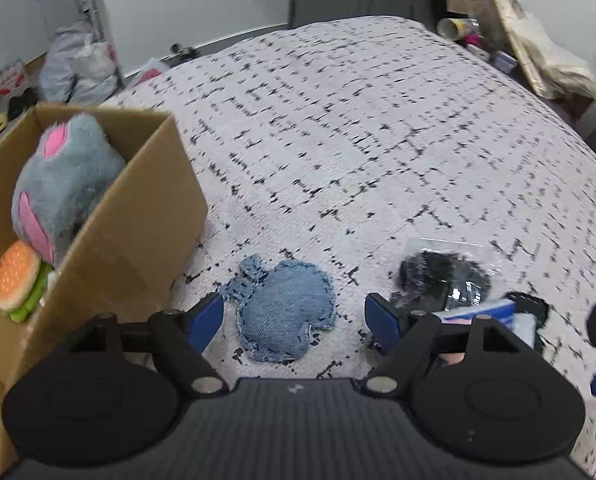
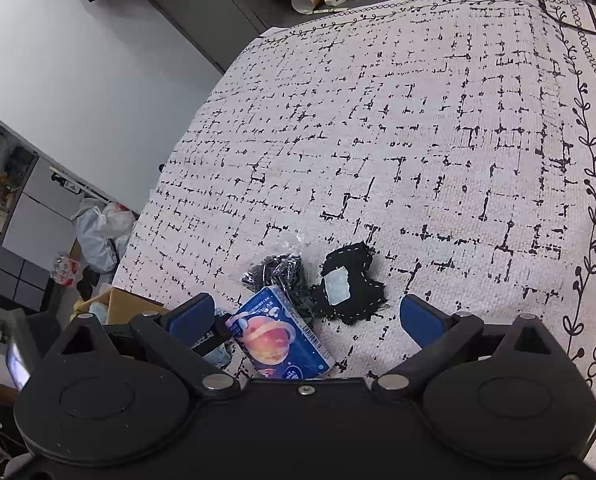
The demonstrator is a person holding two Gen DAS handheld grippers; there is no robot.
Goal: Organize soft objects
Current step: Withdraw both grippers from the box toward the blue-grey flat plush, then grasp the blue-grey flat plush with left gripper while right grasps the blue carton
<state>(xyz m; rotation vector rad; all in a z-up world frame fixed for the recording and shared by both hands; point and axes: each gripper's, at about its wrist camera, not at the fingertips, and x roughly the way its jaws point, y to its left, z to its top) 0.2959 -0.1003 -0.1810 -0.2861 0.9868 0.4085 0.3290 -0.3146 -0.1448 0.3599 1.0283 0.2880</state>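
So, box [image 1: 145, 216] far left already holds plush toys | left gripper [image 1: 293, 316] wide open over denim patch [image 1: 285, 312], could snag the bedspread [image 1: 358, 140] | right gripper [image 2: 306, 316] open, empty, above slippery tissue pack [image 2: 281, 336] beside black patch [image 2: 350, 288]

The left gripper [image 1: 293, 316] is held low and angled forward and down, its blue-padded jaws spread wide with nothing clamped between them. The right gripper [image 2: 312, 318] takes the same forward-tilted pose, jaws likewise parted wide and gripping nothing. Its dark tip shows beyond the left gripper's right-hand jaw.
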